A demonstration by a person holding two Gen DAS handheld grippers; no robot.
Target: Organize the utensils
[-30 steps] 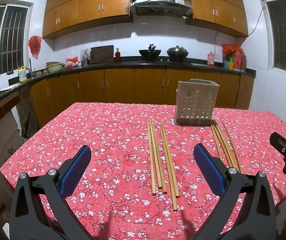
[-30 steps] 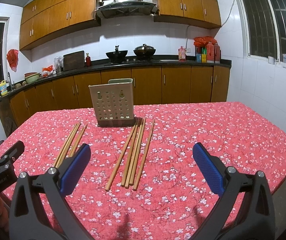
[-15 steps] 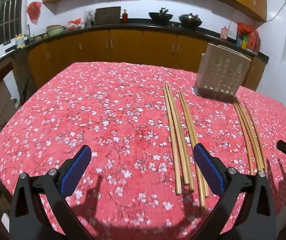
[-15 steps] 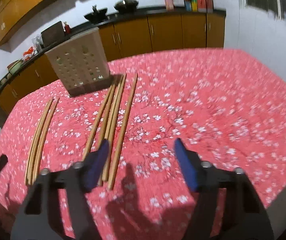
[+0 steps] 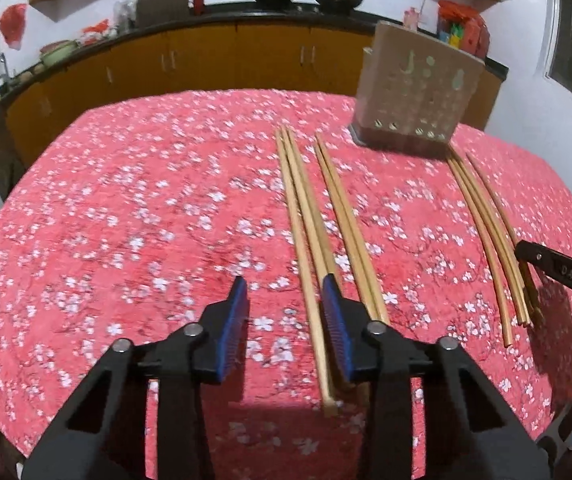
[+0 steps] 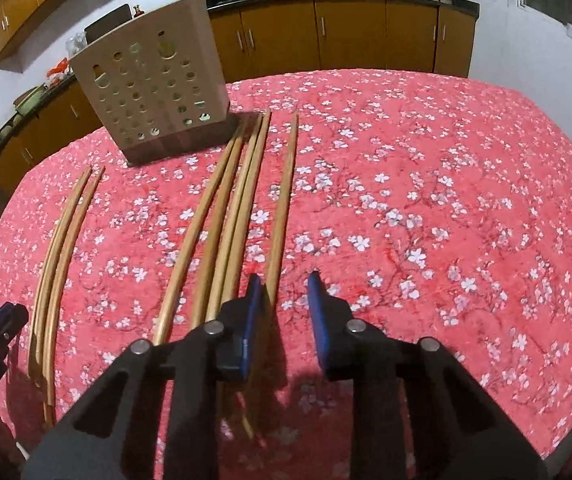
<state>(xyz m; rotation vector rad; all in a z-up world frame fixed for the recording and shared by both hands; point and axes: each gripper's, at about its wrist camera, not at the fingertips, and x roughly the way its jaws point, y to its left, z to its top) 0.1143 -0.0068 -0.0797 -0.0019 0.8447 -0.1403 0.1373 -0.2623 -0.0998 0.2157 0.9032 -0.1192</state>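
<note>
Bamboo chopsticks lie in two bundles on the red floral tablecloth in front of a beige perforated utensil holder (image 5: 417, 92) (image 6: 154, 84). In the left wrist view my left gripper (image 5: 286, 300) hovers low over the near ends of the middle bundle (image 5: 305, 216). Its jaws are closing, with the leftmost stick between the pads and a gap still showing. In the right wrist view my right gripper (image 6: 286, 292) is closing around the rightmost chopstick (image 6: 282, 208), which runs beside the left pad; the pads do not press it.
The table (image 5: 126, 220) ends just below both grippers. The second bundle (image 5: 485, 232) lies to the right, where a hand holds the other gripper's black body. Kitchen counters with woks, bottles and cabinets run behind the table.
Both grippers have tilted down and dropped toward the near ends of the chopsticks. Both pairs of jaws have narrowed from wide open to a small gap around one stick.
</note>
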